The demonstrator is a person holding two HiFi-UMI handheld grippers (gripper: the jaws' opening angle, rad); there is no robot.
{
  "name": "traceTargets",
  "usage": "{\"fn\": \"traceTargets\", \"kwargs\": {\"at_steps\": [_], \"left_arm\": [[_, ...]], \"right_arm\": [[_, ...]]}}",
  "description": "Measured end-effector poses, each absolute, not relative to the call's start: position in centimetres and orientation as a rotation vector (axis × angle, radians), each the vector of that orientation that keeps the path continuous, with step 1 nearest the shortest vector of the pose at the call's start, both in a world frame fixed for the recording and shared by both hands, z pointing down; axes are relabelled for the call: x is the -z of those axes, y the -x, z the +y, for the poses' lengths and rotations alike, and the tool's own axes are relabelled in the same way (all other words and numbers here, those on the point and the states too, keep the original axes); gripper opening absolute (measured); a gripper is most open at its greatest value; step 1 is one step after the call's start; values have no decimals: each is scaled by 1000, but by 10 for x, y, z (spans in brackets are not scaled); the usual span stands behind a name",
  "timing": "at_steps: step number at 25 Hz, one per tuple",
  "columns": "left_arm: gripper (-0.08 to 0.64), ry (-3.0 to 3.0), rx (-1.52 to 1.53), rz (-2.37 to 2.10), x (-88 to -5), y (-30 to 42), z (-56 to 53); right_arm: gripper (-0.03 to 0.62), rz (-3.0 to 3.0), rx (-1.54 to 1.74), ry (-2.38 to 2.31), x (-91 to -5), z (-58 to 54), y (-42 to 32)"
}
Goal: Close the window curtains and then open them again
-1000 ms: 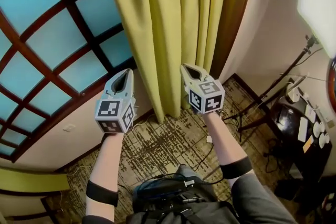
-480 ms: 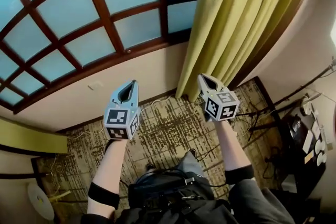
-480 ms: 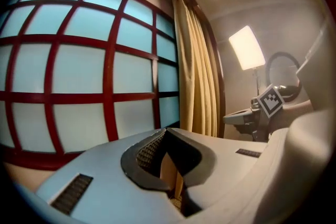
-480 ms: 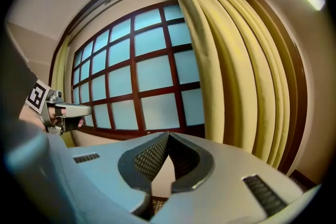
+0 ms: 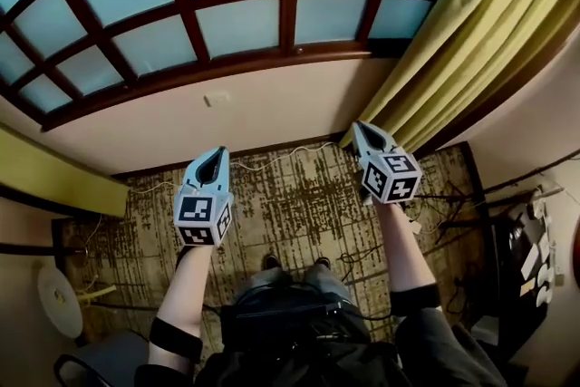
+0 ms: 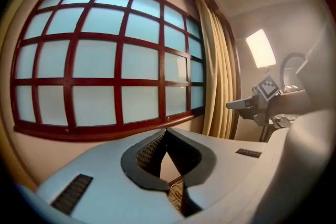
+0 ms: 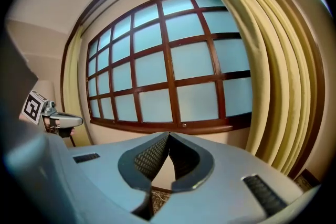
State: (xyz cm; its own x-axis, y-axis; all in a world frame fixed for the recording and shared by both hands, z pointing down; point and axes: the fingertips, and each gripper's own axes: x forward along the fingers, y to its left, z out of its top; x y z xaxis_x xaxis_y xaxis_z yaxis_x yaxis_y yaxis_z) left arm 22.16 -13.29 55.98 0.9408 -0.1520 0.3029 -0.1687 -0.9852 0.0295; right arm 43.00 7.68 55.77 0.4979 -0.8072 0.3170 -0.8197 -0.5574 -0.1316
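The left tool [image 5: 216,155] and the right tool [image 5: 361,130] are both held above the patterned carpet [image 5: 290,222] and point toward the wall under the window [image 5: 272,14]. Each tool is clenched, with the jaw tips together, and grasps nothing. The window, with its dark red grid frame, is uncovered. The right curtain [image 5: 480,41] is yellow and hangs gathered at the right side of the window, near the right tool but apart from it. The left curtain [image 5: 50,181] is gathered at the far left side, well apart from the left tool. At the lower left there is a round white object [image 5: 58,298], perhaps a fan; it is too small to tell.
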Motion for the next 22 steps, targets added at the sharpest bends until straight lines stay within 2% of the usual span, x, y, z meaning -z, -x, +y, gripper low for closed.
{"fn": "traceTargets", "kwargs": {"at_steps": [9,22], "left_arm": [[2,-2930,-517,-412,-593,-142,-154],[2,-2871,-566,-507,-606,-100,-65]], "right_arm": [[0,-1517,-632,-2612,-587,79,-372],[0,-1596,-742,-2553,-629,178,-336]]}}
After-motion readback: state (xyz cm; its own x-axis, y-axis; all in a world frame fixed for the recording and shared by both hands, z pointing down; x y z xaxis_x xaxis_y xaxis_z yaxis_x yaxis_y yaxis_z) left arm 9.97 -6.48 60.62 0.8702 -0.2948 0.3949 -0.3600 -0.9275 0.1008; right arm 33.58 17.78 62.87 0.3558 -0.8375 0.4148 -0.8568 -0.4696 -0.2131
